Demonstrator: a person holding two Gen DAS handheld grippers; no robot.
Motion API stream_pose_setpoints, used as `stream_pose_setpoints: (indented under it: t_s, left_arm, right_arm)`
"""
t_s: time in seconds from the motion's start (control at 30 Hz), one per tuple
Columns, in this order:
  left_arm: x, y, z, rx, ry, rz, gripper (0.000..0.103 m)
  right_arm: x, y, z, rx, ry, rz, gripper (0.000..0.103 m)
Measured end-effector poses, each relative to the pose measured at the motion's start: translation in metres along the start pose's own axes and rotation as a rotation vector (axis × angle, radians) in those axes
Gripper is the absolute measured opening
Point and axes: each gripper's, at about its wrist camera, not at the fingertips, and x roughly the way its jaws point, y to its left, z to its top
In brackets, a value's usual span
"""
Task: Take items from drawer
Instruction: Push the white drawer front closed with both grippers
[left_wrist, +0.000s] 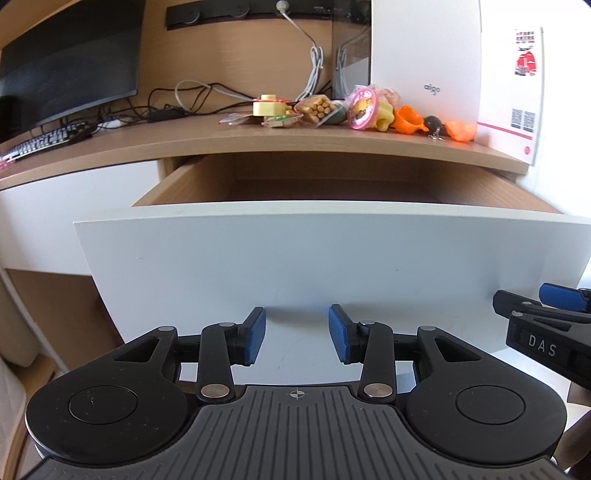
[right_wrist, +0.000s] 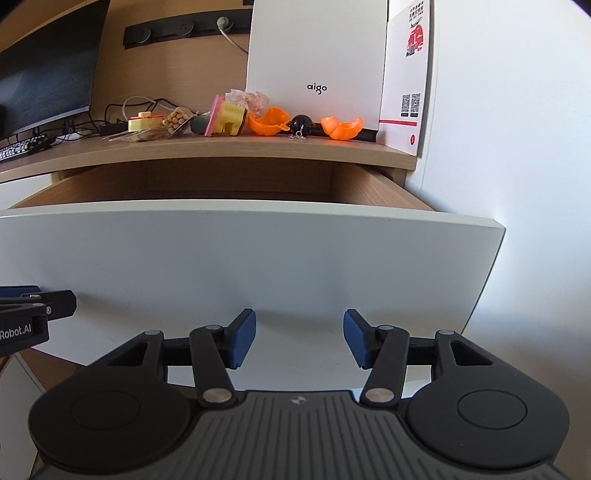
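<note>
Fingers (left_wrist: 341, 332) of the left gripper (left_wrist: 297, 334) stand well apart with nothing between their blue pads, and the right gripper (right_wrist: 299, 338) is spread just as wide and just as empty; both hang low in front of the white drawer front (left_wrist: 314, 266), side by side, aimed at the panel rather than into the box.

The drawer (right_wrist: 236, 184) is pulled out beneath the wooden desk top (left_wrist: 258, 142). From this low angle only its back wall and side walls show; the floor is hidden behind the front panel, so I cannot tell whether anything is left inside.

A row of small items lies on the desk top above it: a yellow toy block (left_wrist: 267, 107), a clear packet of biscuit sticks (left_wrist: 316, 109), a pink-rimmed round snack cup (left_wrist: 364, 109), two orange capsule halves (right_wrist: 267, 122) and (right_wrist: 341, 128), and a small black ball on a key ring (right_wrist: 301, 123). All look light. The packet is probably crinkly and slippery and best pinched by a sealed edge; the capsule halves are thin shells, likely to flex or skid, so a grip across the rim would suit; the ball could roll, and its ring offers a surer hold.

Behind them stands a white "aigo" box (right_wrist: 317, 62) with a printed card (right_wrist: 406, 74) against the wall. Further left sit cables (left_wrist: 192, 96), a keyboard (left_wrist: 40, 142) and a dark monitor (left_wrist: 70, 59).
</note>
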Motion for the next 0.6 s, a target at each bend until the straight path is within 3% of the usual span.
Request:
stream_pose_setpoints:
  t_s: [0.23, 0.6]
  left_arm:
    - [0.043, 0.003, 0.025, 0.003, 0.002, -0.015, 0.045]
    - [0.091, 0.008, 0.050, 0.017, -0.003, -0.046, 0.045]
  right_arm:
    - [0.039, 0.006, 0.028, 0.058, 0.007, -0.043, 0.053]
    - [0.096, 0.017, 0.053, 0.032, -0.002, -0.092, 0.053]
